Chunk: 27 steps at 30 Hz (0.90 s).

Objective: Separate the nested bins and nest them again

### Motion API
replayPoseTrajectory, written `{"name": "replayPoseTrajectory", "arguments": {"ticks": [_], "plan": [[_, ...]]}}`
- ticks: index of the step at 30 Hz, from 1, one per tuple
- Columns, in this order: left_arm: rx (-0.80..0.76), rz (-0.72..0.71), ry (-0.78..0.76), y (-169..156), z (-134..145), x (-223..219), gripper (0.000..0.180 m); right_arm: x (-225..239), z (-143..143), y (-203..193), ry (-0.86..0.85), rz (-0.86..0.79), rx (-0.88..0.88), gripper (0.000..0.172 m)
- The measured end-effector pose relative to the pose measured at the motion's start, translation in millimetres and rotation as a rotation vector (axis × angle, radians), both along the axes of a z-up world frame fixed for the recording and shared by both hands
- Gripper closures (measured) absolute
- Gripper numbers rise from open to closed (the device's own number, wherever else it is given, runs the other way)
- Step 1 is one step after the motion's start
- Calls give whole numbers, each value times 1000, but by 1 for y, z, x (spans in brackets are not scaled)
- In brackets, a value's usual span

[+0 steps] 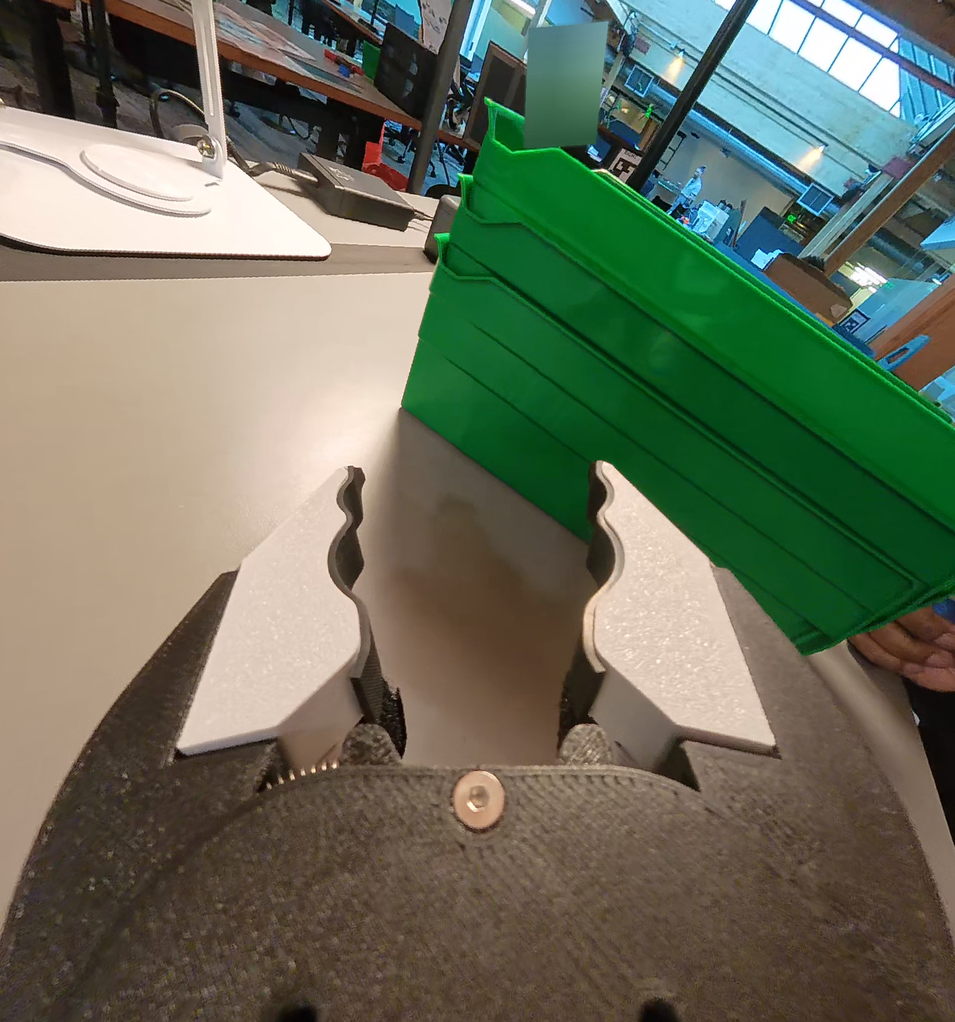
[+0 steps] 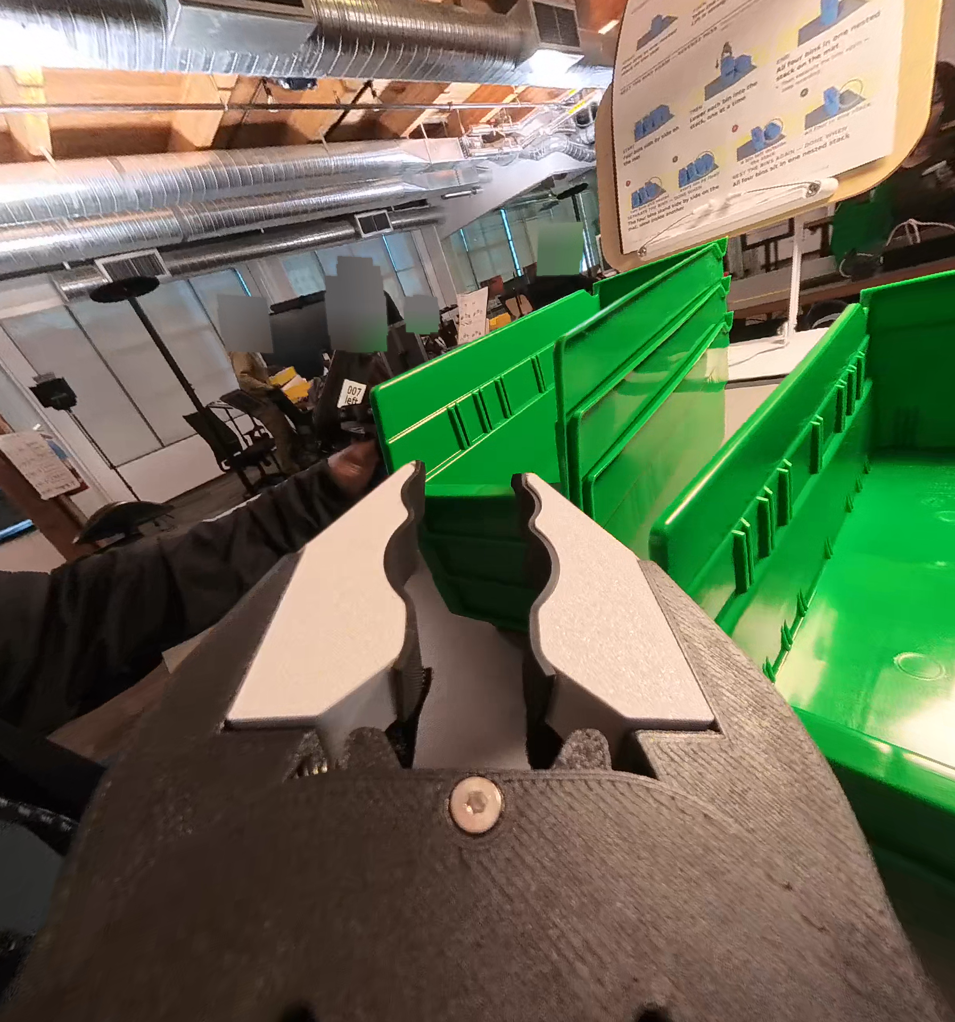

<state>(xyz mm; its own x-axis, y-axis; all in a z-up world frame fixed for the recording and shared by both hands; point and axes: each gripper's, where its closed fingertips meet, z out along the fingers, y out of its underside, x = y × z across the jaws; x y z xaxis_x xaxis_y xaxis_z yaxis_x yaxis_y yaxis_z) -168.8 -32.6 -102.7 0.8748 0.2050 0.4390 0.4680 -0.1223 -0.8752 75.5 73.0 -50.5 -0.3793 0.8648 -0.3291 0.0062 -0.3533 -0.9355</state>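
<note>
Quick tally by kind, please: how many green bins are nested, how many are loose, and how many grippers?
Green plastic bins nested in one stack: 3
Loose green plastic bin: 1
Two-finger grippers, left gripper and right gripper: 2
Total: 6

— Those green bins (image 2: 879, 580), what are they made of?
— Moulded plastic, smooth and glossy; the single one's floor throws bright glare. The nested stack (image 1: 658, 354) has the same sheen.
— And the table (image 1: 160, 415)?
— Matt, pale grey, smooth.
— The gripper fingers (image 2: 342, 619)?
— Grey plastic with a fine grainy finish; the black body (image 2: 464, 912) behind shows rough printed layer lines, with one shiny metal screw (image 2: 476, 803).
</note>
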Motion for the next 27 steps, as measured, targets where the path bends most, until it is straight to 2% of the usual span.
{"name": "replayPoseTrajectory", "arguments": {"ticks": [27], "plan": [[-3,-21,-34,2,-2,0,101,-4,-5,1,-49,56,-75,137]]}}
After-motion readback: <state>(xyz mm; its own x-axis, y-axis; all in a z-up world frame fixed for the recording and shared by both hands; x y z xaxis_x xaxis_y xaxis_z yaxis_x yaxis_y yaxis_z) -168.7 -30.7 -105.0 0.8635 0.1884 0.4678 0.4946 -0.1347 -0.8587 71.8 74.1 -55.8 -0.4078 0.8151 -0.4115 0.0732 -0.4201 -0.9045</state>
